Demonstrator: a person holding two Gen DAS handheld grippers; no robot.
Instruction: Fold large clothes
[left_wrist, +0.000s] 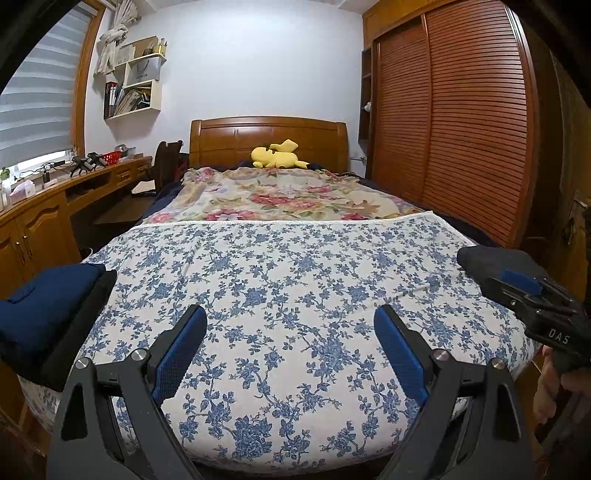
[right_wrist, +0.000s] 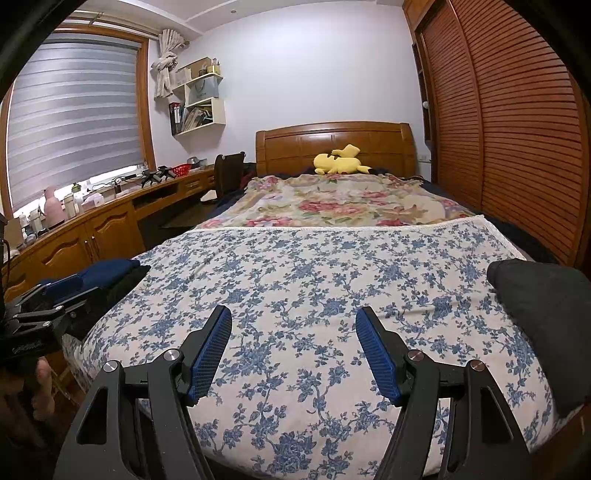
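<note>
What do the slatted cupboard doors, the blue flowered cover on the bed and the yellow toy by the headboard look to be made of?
Slatted reddish-brown cupboard doors: wood or wood veneer by the look, with a slight sheen on the louvres. Blue-flowered white bed cover: thin woven cloth, matt, with soft creases and a lace-like far edge. Yellow stuffed toy: plush fabric, soft rounded shape; too far away to show any pile.

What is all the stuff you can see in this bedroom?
Cover: one, white with blue flowers, near end of the bed.
Blanket: one, cream with red flowers, far half of the bed.
Folded clothes: one pile, dark blue on black, bed's left edge.
Dark garment: one, charcoal, bed's right edge.
Plush toy: one, yellow, by the headboard.
Wardrobe: one, brown slatted doors, right wall.
Desk: one, wooden, under the window.
Shelves: white, left of the headboard.
Left gripper: black, blue pads, open, empty.
Right gripper: same, open, empty.
</note>
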